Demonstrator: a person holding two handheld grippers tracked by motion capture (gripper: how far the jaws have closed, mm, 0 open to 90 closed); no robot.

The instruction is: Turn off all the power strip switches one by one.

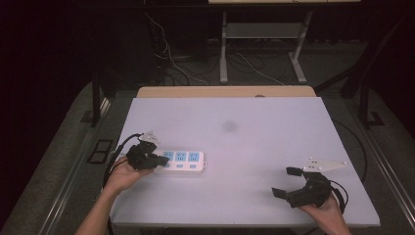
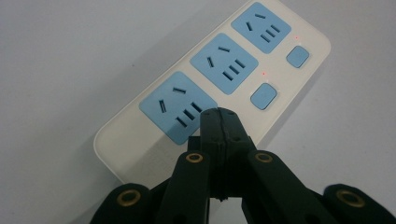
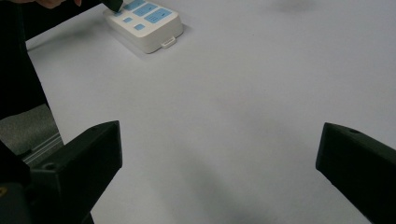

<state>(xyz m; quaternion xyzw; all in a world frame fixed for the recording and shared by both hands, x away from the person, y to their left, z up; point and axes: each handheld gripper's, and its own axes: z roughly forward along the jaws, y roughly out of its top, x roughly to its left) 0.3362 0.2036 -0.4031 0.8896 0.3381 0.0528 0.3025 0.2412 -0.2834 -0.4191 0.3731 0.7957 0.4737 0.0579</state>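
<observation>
The white plastic power strip with three pale blue socket faces (image 1: 182,161) lies flat on the pale grey worktop (image 1: 254,142), towards the person's left and well clear of the edges. That suits what is going on: flat and face-up, every socket and every little blue rocker switch can be got at from above.

The left gripper (image 1: 157,160) is right down at the near end of the strip, its two black jaws pressed together with nothing between them. From the left gripper view you can see why: closed like that, the tips make one blunt point, and that point sits at the near end's switch row, beside the first blue socket (image 2: 177,107). I'd judge it is being used as a finger, to push the switch at that end, which is hidden under the tips. Two more blue switches (image 2: 264,96) run along the same side, each with a tiny red light next to it, so those two sockets look live.

Whether the tips are actually bearing down or just resting, I can't tell from here.

Over on the other side, the right gripper (image 1: 287,182) rests low near the front corner of the worktop, well apart from the strip, jaws spread wide and empty. In its own view the strip (image 3: 144,21) is far off. It seems parked, leaving the poke to one hand; the strip is light, though, and may slide if pushed sideways.
</observation>
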